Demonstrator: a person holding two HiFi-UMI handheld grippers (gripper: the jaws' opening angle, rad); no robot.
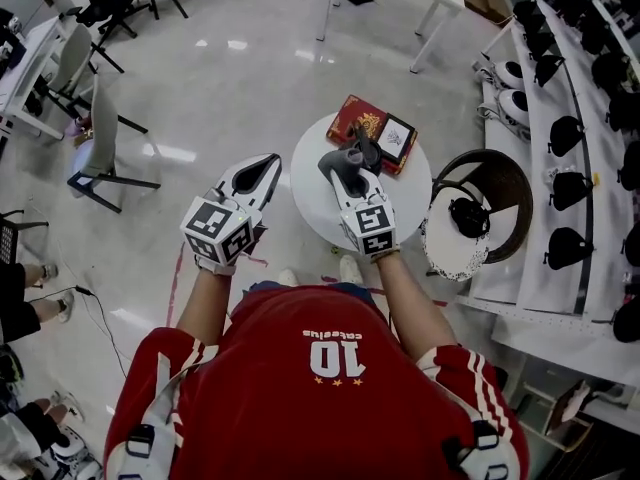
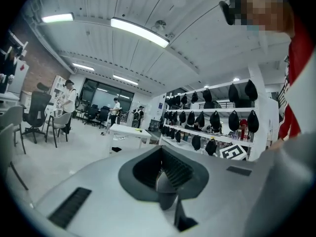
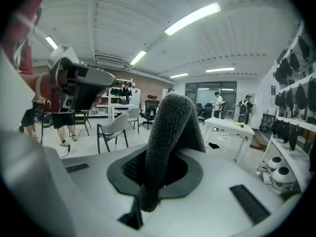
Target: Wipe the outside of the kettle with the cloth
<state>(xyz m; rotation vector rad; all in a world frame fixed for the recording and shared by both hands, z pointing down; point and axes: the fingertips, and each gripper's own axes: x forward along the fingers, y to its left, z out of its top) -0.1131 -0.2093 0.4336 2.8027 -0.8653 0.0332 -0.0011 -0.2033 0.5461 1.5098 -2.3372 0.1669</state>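
The person is wearing a red jersey (image 1: 320, 408) bearing a white number 10 (image 1: 330, 356) on the back, with small white lettering and three little stars by it. White stripes are running down both short sleeves (image 1: 165, 363). Grey shoulder straps (image 1: 140, 436) with dark buckles are lying over each shoulder, possibly part of a harness, though the picture's edge is cutting them off. The left gripper (image 1: 264, 171) and right gripper (image 1: 354, 182) are showing pale grey shells around dark, ribbed throats. Each is carrying a cube (image 1: 220, 230) of black-and-white square markers at its rear.
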